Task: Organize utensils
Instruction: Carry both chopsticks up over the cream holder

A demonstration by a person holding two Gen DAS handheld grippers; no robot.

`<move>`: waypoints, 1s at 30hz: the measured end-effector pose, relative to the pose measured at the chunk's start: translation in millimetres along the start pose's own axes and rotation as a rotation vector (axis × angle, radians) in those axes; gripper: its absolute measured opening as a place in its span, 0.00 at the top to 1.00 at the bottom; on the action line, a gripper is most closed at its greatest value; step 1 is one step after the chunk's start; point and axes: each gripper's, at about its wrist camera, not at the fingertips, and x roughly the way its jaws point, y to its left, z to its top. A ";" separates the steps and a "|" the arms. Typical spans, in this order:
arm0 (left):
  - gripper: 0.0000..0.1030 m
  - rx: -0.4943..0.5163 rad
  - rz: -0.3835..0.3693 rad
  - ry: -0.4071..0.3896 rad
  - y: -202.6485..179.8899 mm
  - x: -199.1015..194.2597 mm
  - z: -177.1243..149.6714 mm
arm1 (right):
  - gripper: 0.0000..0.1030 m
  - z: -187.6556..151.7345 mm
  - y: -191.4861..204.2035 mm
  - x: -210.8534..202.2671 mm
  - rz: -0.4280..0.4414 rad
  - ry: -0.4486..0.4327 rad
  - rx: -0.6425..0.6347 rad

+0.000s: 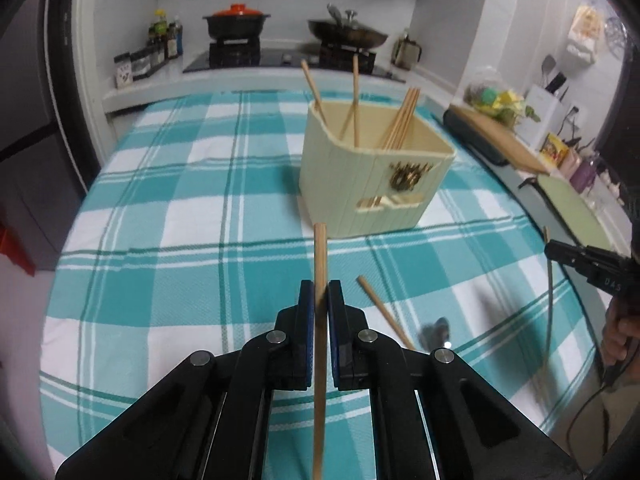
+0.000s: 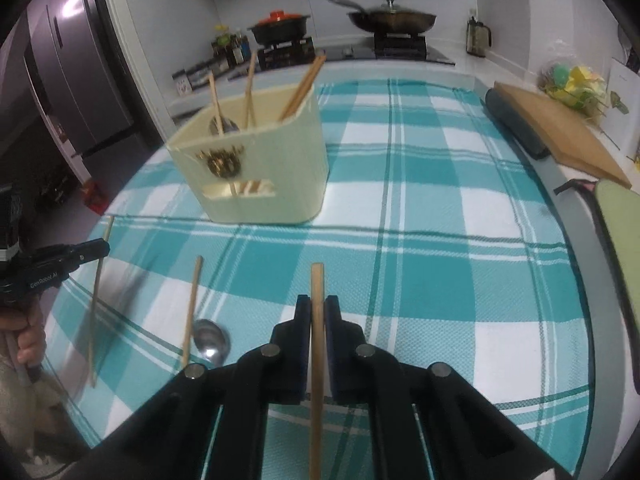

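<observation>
A cream utensil holder (image 1: 372, 168) (image 2: 256, 168) stands on the teal checked tablecloth with several wooden chopsticks (image 1: 400, 120) (image 2: 300, 88) leaning in it. My left gripper (image 1: 319, 292) is shut on a chopstick (image 1: 320, 256), held above the cloth in front of the holder. It also shows in the right wrist view (image 2: 102, 250). My right gripper (image 2: 318, 308) is shut on another chopstick (image 2: 317, 284). It shows at the right in the left wrist view (image 1: 550, 250). One loose chopstick (image 1: 384, 312) (image 2: 192, 312) and a metal spoon (image 2: 210, 340) (image 1: 436, 330) lie on the cloth.
A wooden cutting board (image 2: 560, 132) and a green mat (image 2: 620, 232) lie along the right edge. Behind the table a stove carries a black pot with an orange lid (image 1: 236, 24) and a pan (image 2: 392, 18). A fridge (image 2: 72, 72) stands at the left.
</observation>
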 end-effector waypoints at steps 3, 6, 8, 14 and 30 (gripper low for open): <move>0.95 0.000 -0.019 -0.089 -4.6 -38.5 5.4 | 0.93 5.8 12.4 -41.2 0.003 -0.102 -0.020; 0.95 -0.011 -0.039 -0.163 -9.7 -68.9 4.7 | 0.93 6.3 26.1 -78.2 0.005 -0.195 -0.045; 0.95 -0.014 -0.044 -0.201 -13.5 -84.9 2.9 | 0.93 5.7 34.8 -97.1 0.002 -0.251 -0.054; 0.95 -0.009 -0.035 -0.302 -24.2 -118.2 0.8 | 0.93 2.7 63.4 -135.0 -0.011 -0.392 -0.107; 0.95 0.042 0.045 -0.320 -44.6 -128.8 -4.6 | 0.93 -5.6 82.9 -172.2 0.022 -0.454 -0.146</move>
